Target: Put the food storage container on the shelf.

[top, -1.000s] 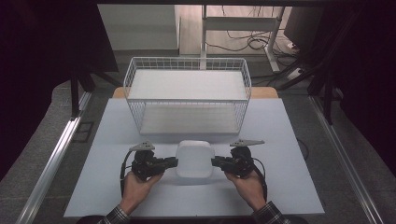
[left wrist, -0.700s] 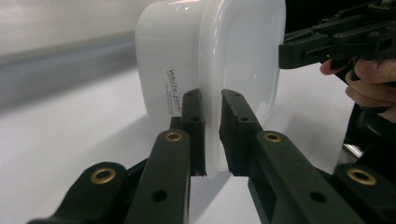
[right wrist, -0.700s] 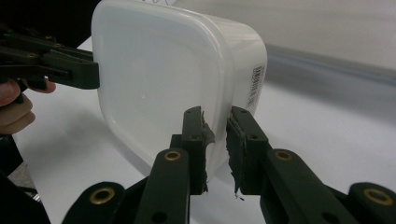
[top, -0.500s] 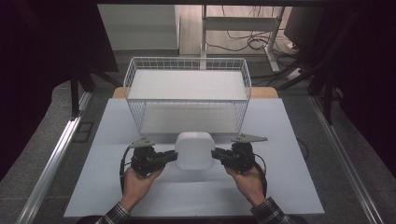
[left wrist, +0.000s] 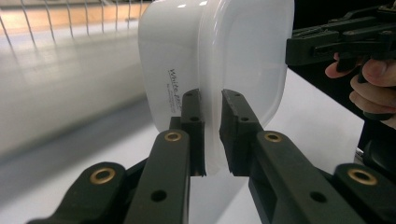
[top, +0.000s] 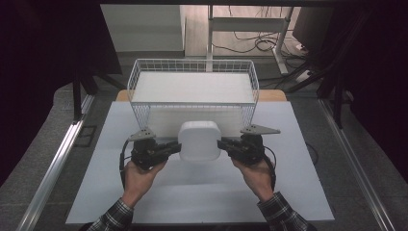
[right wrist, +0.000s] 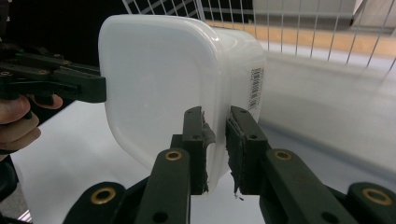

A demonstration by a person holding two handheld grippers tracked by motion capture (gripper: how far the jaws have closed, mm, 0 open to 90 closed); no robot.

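A white plastic container point(top: 199, 140) with a translucent lid hangs above the table, held from both sides. My left gripper point(top: 177, 147) is shut on its left rim, and in the left gripper view the jaws pinch the lid edge of the container point(left wrist: 210, 70). My right gripper point(top: 222, 144) is shut on the opposite rim; the right gripper view shows its pads clamped on the container point(right wrist: 177, 79), with a barcode label on the side wall. The container sits just in front of the white wire basket point(top: 192, 86).
The wire basket stands at the back of the white table point(top: 202, 192), lined with a white panel. A metal rail point(top: 53, 163) runs along the left side. Cables and a stand lie on the floor beyond the basket.
Both grippers have risen with the container between them, lifting it off the table and carrying it toward the basket's front wall.
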